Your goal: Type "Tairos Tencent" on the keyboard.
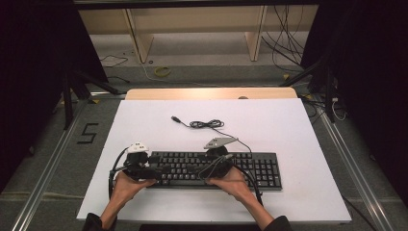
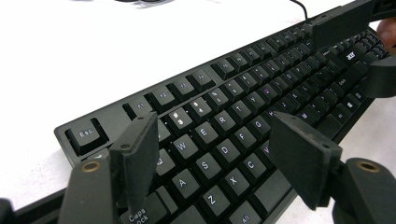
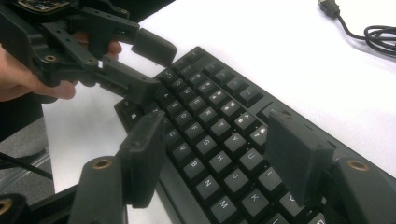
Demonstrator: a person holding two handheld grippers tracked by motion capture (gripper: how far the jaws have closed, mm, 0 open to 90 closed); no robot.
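Black plastic full-size keyboard (image 1: 214,169) lying flat at six o'clock on white tabletop (image 1: 288,125), cable coiled toward twelve. Left gripper (image 2: 219,154) and right gripper (image 3: 217,154) poised over keys, fingers spread, pinching nothing; probably just released after placement.

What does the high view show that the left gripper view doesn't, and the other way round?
The high view takes in the whole table, the coiled cable with its plug, the numpad end of the keyboard, both hands and the floor beyond. The left gripper view brings the key legends close enough to read, such as Esc and Caps Lock, and looks along the left gripper with its jaws apart above the letter keys. Both show the black keyboard on the white table, with the right gripper over it.
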